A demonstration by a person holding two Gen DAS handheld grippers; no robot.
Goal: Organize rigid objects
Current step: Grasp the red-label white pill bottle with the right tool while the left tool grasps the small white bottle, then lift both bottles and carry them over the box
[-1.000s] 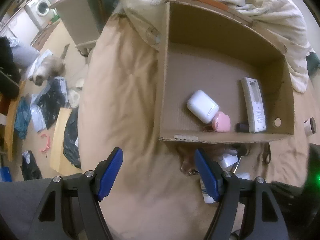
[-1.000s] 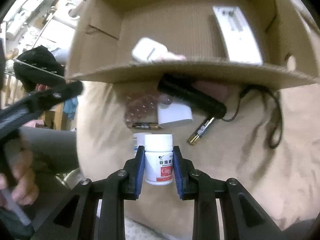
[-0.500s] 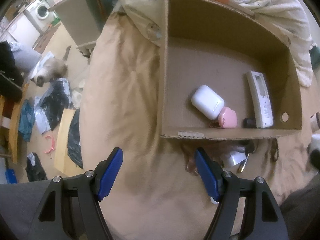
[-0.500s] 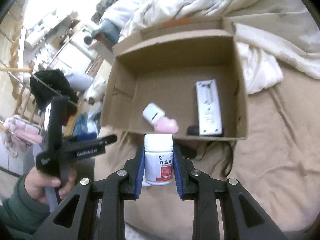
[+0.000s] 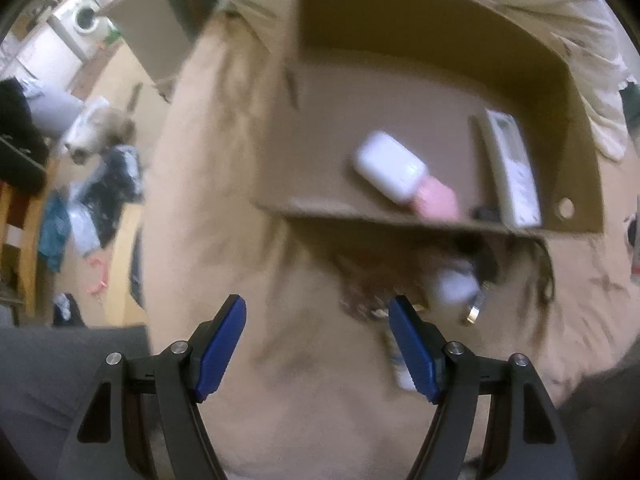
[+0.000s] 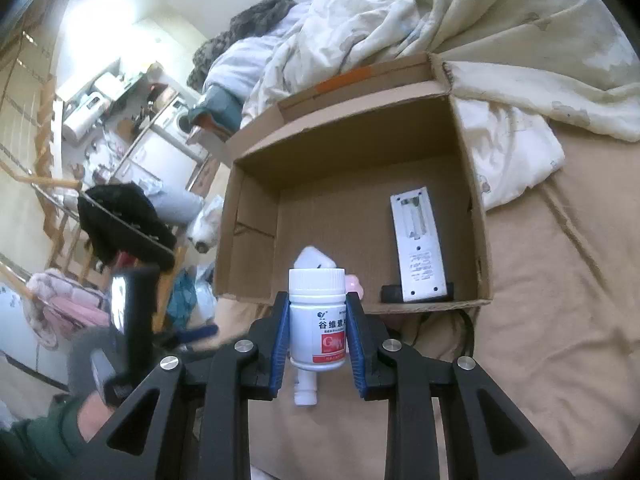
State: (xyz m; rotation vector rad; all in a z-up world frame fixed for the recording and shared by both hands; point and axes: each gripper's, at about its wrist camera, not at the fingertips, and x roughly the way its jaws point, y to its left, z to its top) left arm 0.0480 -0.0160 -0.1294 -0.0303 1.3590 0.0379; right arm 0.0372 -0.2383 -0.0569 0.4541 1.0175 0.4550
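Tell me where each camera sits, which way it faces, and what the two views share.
Left wrist: rides the open left gripper, looking down over the tan bedding at the cardboard box; its own blue fingertips show.
Right wrist: rides the right gripper, shut on a white pill bottle, facing the box from its near side; the person's left hand appears at lower left.
Shared: the box, white case, remote.

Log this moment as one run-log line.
right hand-held gripper: shut on white pill bottle, held before cardboard box | left hand-held gripper: open, empty | box holds: remote, white case
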